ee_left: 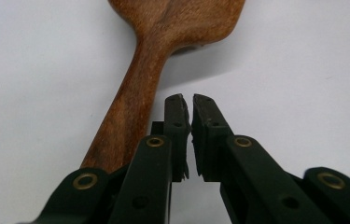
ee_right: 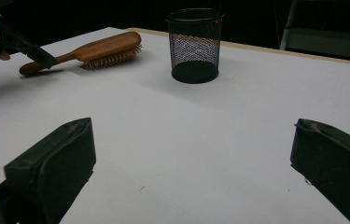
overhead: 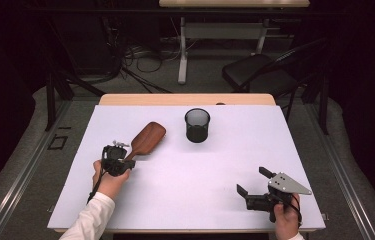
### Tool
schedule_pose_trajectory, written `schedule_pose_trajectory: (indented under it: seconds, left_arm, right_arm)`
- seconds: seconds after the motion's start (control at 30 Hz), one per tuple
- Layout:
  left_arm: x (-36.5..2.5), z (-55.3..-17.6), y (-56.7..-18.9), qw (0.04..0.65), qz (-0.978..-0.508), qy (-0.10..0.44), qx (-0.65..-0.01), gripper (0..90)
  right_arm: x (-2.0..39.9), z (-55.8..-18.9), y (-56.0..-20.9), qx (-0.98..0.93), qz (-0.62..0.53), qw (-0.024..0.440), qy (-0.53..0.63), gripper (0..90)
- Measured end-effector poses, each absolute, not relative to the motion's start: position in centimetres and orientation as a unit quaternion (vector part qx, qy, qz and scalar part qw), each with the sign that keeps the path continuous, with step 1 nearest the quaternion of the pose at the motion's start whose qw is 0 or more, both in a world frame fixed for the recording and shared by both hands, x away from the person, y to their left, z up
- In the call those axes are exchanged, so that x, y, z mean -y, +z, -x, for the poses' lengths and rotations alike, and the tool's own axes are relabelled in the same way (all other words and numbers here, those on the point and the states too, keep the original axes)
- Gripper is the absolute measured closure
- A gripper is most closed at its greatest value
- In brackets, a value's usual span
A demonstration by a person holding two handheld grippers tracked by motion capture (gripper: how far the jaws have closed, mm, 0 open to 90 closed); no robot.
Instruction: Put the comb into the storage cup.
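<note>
**Left claw nearly closed beside brush handle; right claw wide open, empty**

The left hand (overhead: 109, 181), forearm angled in from the bottom edge, holds the left gripper (ee_left: 187, 103) low over the white table (overhead: 225, 165). Its 2 jaws stand nearly together, gripping nothing; the wooden hairbrush (overhead: 147, 138) handle lies just beside them. The brush rests bristles down. The black mesh cup (overhead: 197, 125) stands upright mid-table. The right gripper (overhead: 251, 181), near the front right, is spread wide and empty.

On the table (overhead: 185, 200), the hairbrush (overhead: 145, 139) lies left of the mesh cup (overhead: 197, 125), which stands toward the far edge.
</note>
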State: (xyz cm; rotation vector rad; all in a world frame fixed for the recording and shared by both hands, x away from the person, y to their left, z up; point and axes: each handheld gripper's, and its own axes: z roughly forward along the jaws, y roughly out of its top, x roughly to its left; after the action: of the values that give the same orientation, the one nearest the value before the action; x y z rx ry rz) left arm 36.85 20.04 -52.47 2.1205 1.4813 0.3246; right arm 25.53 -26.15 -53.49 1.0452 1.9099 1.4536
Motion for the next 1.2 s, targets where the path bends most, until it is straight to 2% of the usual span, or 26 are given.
schedule_pose_trajectory:
  seconds: [0.87, 1.2]
  left_arm:
    - [-20.9, -37.2, -50.6, 0.273, -0.777, 0.121, -0.554, 47.7]
    - [-21.8, -37.9, -50.9, 0.27, -0.774, 0.114, -0.562, 39.3]
  right_arm:
    - [26.1, -25.5, -53.5, -0.706, -0.386, 0.259, 0.535, 0.0]
    - [26.1, -25.5, -53.5, -0.707, -0.385, 0.259, 0.534, 0.0]
